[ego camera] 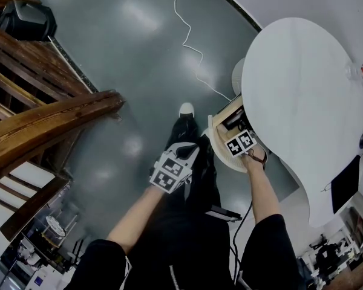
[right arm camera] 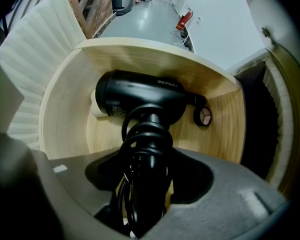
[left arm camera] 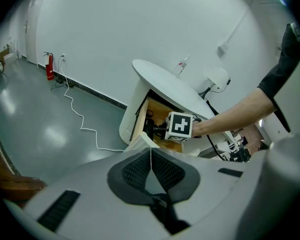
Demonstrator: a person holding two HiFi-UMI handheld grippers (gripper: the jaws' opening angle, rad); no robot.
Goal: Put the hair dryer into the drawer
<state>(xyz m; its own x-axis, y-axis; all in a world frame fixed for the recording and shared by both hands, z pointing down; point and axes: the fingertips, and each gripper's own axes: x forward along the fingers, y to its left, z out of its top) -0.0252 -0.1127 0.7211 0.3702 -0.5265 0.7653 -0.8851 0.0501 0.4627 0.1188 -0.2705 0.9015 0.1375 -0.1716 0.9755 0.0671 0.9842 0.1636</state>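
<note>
White oval table (ego camera: 302,101) sits over the drawer (right arm camera: 155,59), which stands open from under it (curved wooden walls, ribbed white front). Wooden stair rail (ego camera: 48,119) is well apart from the drawer, and a white cable (ego camera: 187,41) runs across the floor near it. Hair dryer (right arm camera: 140,99) is inside the drawer, barrel crosswise between its walls, cord coiled round the handle. Can't tell if it's resting on the drawer floor. Your right gripper (right arm camera: 147,184) is clamped on that handle, jaws held apart only by handle plus cord, at the drawer's open edge. Your left gripper (left arm camera: 150,156) is fully closed, pads touching, nothing in it, apart from the drawer. Small black ring (right arm camera: 204,116) lies on the drawer floor just beside the barrel's narrow end.
</note>
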